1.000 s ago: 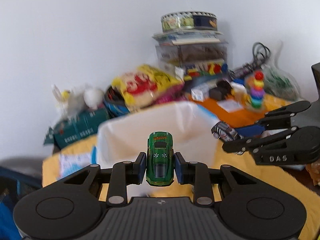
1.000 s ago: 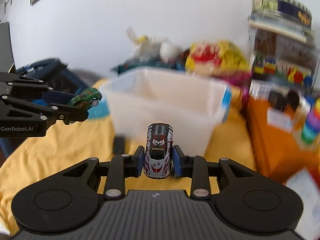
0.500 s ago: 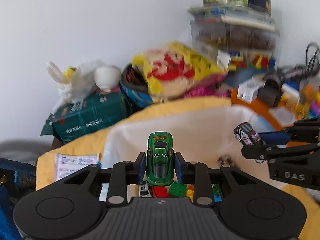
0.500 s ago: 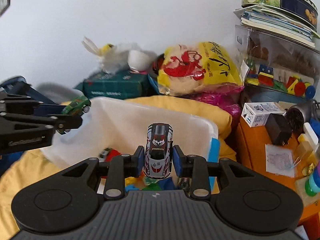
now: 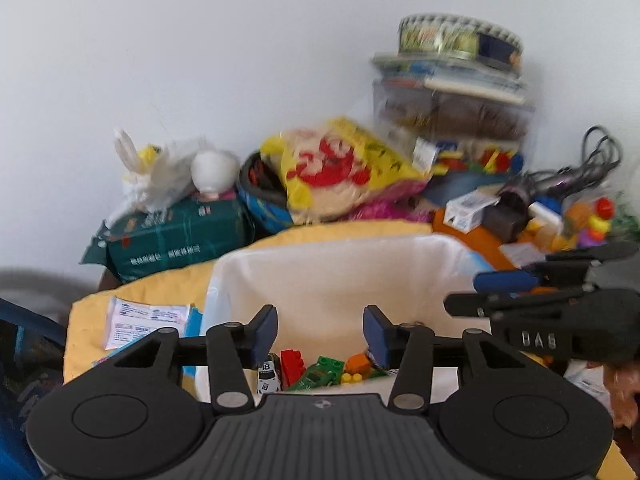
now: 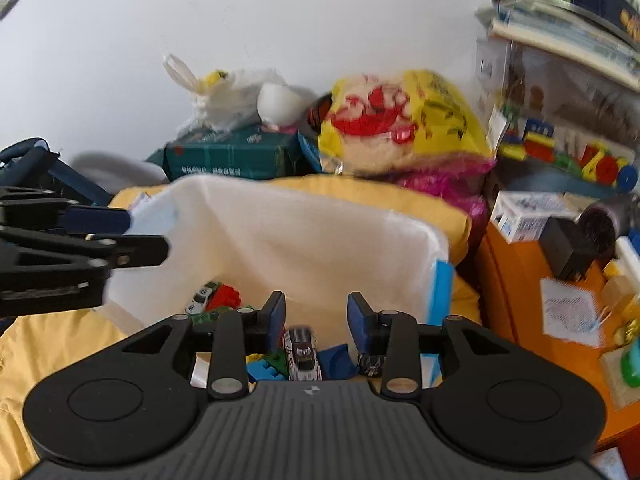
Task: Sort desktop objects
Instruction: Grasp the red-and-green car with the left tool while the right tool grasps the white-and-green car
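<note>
Jaws of left gripper (image 5: 320, 334) and right gripper (image 6: 316, 320) have just spread over the white bin (image 6: 320, 240), dropping the silver toy car (image 6: 303, 354) among the bricks

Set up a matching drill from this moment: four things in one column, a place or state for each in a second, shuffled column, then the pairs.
Things:
1. left hand-held gripper
2. white toy car
3. yellow bag
4. round tin

Places or states:
A. on top of the stack at the wall
B. jaws apart, nothing between them
C. behind the white bin
D. lying in the bin beside the bricks

Pairs: 1-B, 2-D, 3-C, 4-A
</note>
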Demonstrator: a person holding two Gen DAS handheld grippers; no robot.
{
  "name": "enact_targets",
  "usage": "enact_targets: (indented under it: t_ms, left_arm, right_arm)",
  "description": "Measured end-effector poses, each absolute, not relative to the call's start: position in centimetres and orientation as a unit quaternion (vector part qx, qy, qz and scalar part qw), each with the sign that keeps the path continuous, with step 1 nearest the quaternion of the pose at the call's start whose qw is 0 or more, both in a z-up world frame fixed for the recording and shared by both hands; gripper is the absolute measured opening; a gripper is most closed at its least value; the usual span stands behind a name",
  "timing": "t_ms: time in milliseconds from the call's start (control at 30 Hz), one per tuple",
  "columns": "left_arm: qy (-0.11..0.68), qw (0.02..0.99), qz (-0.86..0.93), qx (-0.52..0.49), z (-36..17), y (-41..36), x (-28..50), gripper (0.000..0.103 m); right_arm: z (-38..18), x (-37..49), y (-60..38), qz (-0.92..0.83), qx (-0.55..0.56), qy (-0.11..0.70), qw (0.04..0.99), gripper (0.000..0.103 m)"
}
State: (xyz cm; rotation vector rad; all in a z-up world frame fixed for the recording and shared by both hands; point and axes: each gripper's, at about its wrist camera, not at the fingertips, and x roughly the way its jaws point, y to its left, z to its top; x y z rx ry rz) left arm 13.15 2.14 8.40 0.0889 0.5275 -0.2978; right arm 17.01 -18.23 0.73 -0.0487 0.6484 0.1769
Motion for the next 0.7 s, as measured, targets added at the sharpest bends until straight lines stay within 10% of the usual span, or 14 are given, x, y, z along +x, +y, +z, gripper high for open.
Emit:
enact_targets:
  t_ms: [267,700]
  left_arm:
    - [0.28,0.949,-0.126,0.071,5.2,2.2,8.1,0.063]
    - [0.417,0.901,-0.082,0.089,-4.3,-2.4,14.3,0.051]
  right_arm:
    - [3.4,10.6,-17.6,0.134,-0.042,0.242,0.96,0.038]
    - [-3.8,4.8,-15.1,0.15,-0.116,0.3,0.935,0.037]
